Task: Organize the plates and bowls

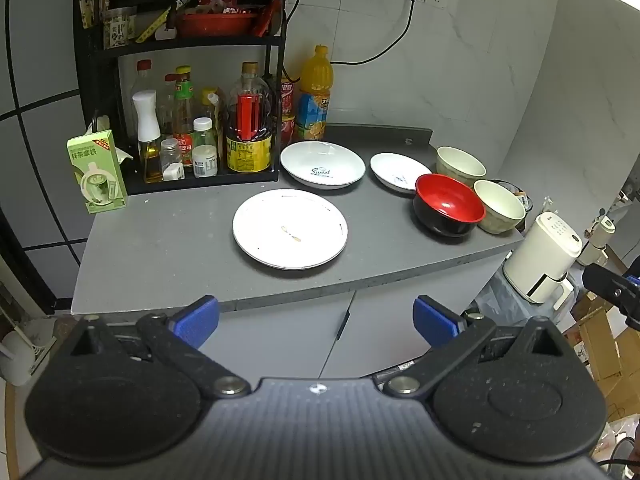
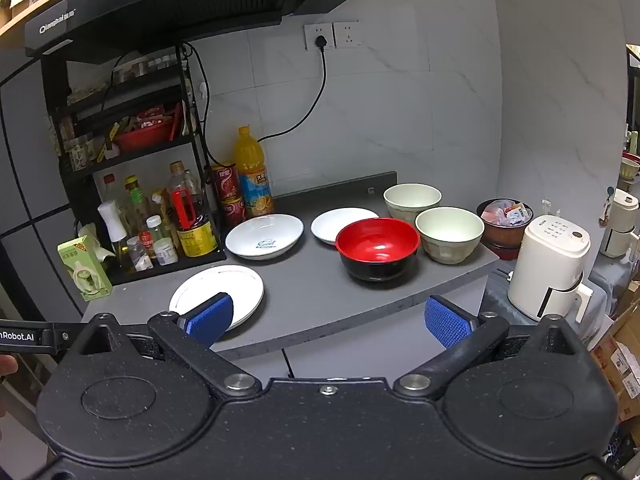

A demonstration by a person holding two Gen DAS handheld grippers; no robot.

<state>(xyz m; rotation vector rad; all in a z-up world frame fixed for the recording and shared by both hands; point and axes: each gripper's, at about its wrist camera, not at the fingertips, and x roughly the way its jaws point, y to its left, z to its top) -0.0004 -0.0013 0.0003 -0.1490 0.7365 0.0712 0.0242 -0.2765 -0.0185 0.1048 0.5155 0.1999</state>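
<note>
Both claws hang back off the front edge of the grey table [image 1: 168, 240], and neither holds anything. The left claw [image 1: 316, 320] has its blue pads [image 1: 198, 316] spread wide apart at the bottom of its frame. The right claw [image 2: 328, 318] is just as open, with its left pad overlapping the near rim of the big plate only in the picture, not by touch.

The crockery lies loose across the table, sorted by nothing so far. A large flat white plate [image 1: 290, 229] sits in the middle of the left view, nearest the front edge. Behind it, toward the centre, is a deep white dish with blue lettering [image 1: 322, 164], and to its right a smaller white plate [image 1: 398, 172]. The bowls cluster at the right of the frame: a red-and-black bowl [image 1: 448, 205] in front, one cream bowl [image 1: 460, 166] behind it and another cream bowl [image 1: 499, 206] beside it. They stand close together, though whether their rims touch is hard to say through the fisheye.

Held open and level with the table edge, the claws look ready for a first pick; the task seems not yet begun. The plates would likely stack by size on the large one and the bowls nest. A shelf rack of bottles [image 1: 200, 136] crowds the upper left, leaving the table centre as working room.
</note>
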